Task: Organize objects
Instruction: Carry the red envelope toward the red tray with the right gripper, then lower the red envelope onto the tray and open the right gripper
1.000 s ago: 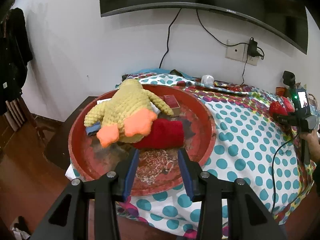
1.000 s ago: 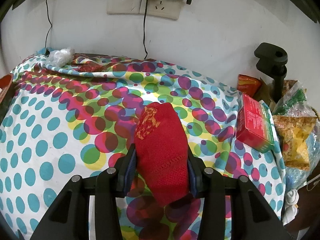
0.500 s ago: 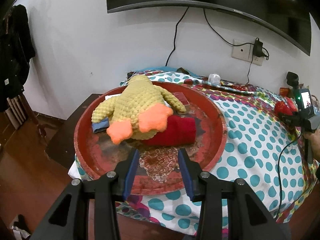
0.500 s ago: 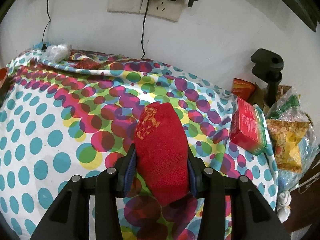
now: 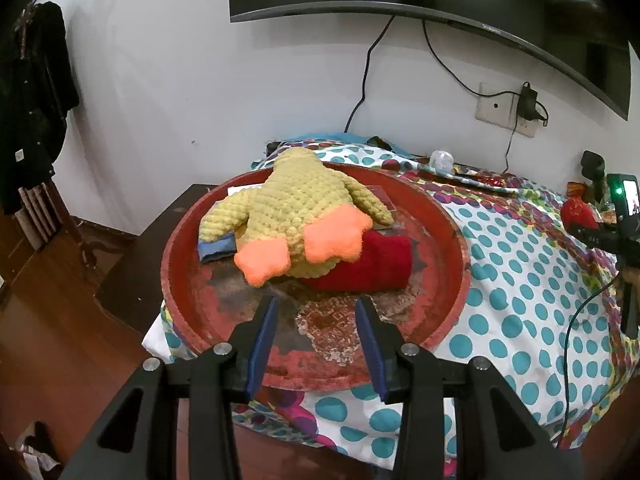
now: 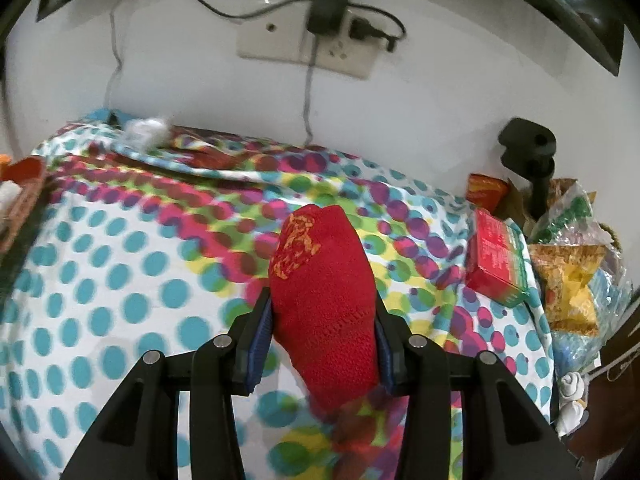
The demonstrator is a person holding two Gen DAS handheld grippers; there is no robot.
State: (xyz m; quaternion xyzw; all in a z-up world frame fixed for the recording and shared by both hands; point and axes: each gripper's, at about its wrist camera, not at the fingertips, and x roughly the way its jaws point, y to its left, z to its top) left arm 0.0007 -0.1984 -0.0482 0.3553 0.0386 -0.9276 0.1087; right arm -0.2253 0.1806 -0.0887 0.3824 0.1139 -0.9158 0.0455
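Your right gripper [image 6: 322,332] clamps the soft red knitted sock [image 6: 322,292] mid-body above the polka-dot cloth [image 6: 120,288]; it looks light and floppy, so grip centrally. Left gripper [image 5: 316,344] gapes empty over the round red tray [image 5: 460,248].

Both tools are built alike — the left gripper [image 5: 316,322] and the right gripper [image 6: 322,320] each have two black plastic fingers shaped as open triangular frames. Blue pads [image 5: 262,342] line the inner faces of the fingers. Round silver screws [image 5: 221,348] sit on top of each finger, one near the pad and one farther out — four per gripper.
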